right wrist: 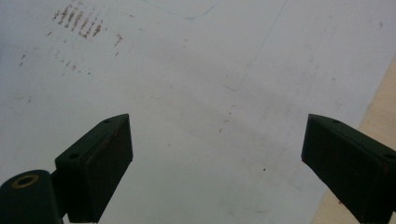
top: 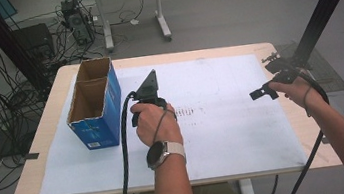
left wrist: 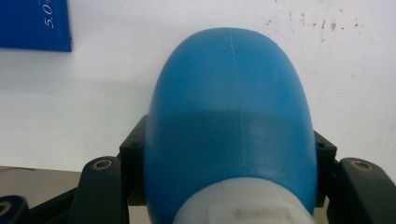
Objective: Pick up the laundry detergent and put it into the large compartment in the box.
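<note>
A blue rounded bottle with a white cap sits between the jaws of my left gripper, which is shut on it, above the white sheet. In the high view the left gripper is held in a hand just right of the open blue cardboard box; the hand hides the bottle there. A corner of that blue box appears at the upper left of the left gripper view. My right gripper hovers over the sheet's right side, and its jaws stand wide open with nothing between them.
A white sheet covers most of the wooden table; it has faint brown marks near its middle. The box has two open-topped compartments. A black post rises at the table's far right corner. Cables trail off the front edge.
</note>
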The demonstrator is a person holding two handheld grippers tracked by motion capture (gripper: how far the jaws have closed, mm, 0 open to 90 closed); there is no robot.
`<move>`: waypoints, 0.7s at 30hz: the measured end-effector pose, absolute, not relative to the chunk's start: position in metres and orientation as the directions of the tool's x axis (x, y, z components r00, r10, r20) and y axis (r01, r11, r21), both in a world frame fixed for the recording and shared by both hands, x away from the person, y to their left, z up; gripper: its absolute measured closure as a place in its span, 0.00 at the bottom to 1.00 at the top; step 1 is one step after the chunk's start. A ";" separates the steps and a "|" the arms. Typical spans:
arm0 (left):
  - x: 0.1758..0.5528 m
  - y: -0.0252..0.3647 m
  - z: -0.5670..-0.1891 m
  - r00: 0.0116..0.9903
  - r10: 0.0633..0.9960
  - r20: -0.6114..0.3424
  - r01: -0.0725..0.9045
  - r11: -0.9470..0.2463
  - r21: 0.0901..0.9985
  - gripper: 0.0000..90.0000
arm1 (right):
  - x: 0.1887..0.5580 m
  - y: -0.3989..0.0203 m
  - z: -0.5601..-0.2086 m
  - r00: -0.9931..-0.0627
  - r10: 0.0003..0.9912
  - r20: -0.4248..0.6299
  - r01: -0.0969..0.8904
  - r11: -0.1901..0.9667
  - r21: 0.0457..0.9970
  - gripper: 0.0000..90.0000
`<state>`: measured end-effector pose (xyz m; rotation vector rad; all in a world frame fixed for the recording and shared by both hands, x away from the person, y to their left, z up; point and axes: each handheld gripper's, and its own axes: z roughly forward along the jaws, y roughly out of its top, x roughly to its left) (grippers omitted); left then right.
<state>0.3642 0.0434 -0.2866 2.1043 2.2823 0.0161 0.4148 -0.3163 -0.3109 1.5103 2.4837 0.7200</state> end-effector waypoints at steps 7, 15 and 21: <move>0.364 0.043 -0.286 -0.075 0.997 -0.020 0.997 0.076 0.032 0.42 | 0.415 -0.316 -0.312 -0.483 0.867 0.123 0.797 0.377 0.472 0.10; 0.364 0.043 -0.286 -0.074 0.997 -0.020 0.997 0.075 0.032 0.42 | 0.415 -0.315 -0.311 -0.484 0.866 0.124 0.796 0.377 0.474 0.10; 0.363 0.043 -0.286 -0.072 0.997 -0.022 0.997 0.073 0.032 0.42 | 0.415 -0.315 -0.311 -0.484 0.866 0.123 0.795 0.377 0.475 0.10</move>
